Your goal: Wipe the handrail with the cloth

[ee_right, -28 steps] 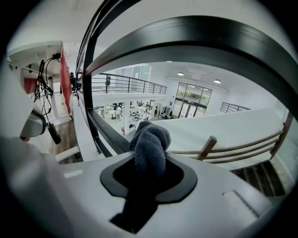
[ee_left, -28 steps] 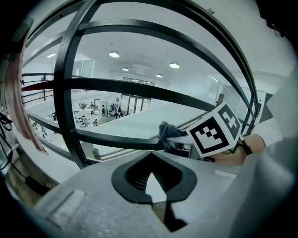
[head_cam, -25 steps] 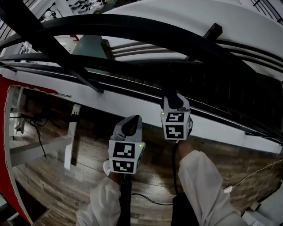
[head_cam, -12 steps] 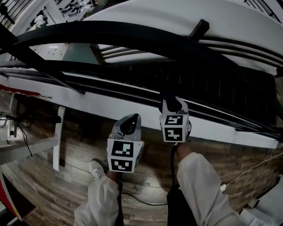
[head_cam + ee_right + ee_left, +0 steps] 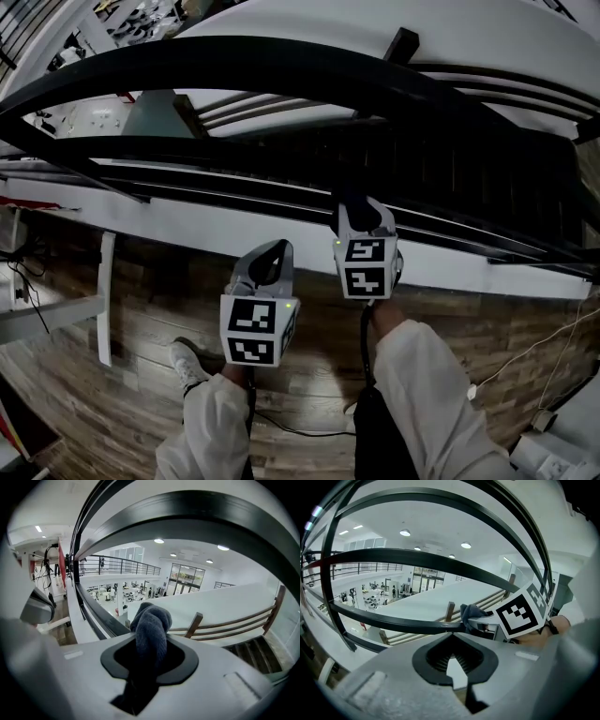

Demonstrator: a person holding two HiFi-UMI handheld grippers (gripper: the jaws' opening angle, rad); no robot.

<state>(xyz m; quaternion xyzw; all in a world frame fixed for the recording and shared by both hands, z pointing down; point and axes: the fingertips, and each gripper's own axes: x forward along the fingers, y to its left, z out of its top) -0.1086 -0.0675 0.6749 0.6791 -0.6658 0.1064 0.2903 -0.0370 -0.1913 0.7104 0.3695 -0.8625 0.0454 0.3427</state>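
The dark blue-grey knitted cloth (image 5: 151, 629) is bunched into a thick roll and clamped between the jaws of the right gripper (image 5: 150, 663), with its rounded end sticking out past them. In the left gripper view the cloth shows at the tip of the right gripper, right by one of the thin black bars that run under the broad black curved handrail (image 5: 281, 61). Whether it touches that bar cannot be told. It is below the handrail's top surface, not on it.

The left gripper (image 5: 452, 662) is held nearer the person than the handrail and lower than the right gripper. Its jaws stand slightly apart with nothing between them, and they point toward the bars under the handrail.

In the head view both grippers, each with its marker cube, are on the person's side of the handrail. The right one reaches closer to it. A white ledge (image 5: 234, 230) runs along the foot of the railing below the handrail. The brown wood-plank floor (image 5: 141, 375) lies on the person's side of it. White sleeves (image 5: 422, 375) lead to both grippers, and a white shoe (image 5: 187, 361) rests on the floor.
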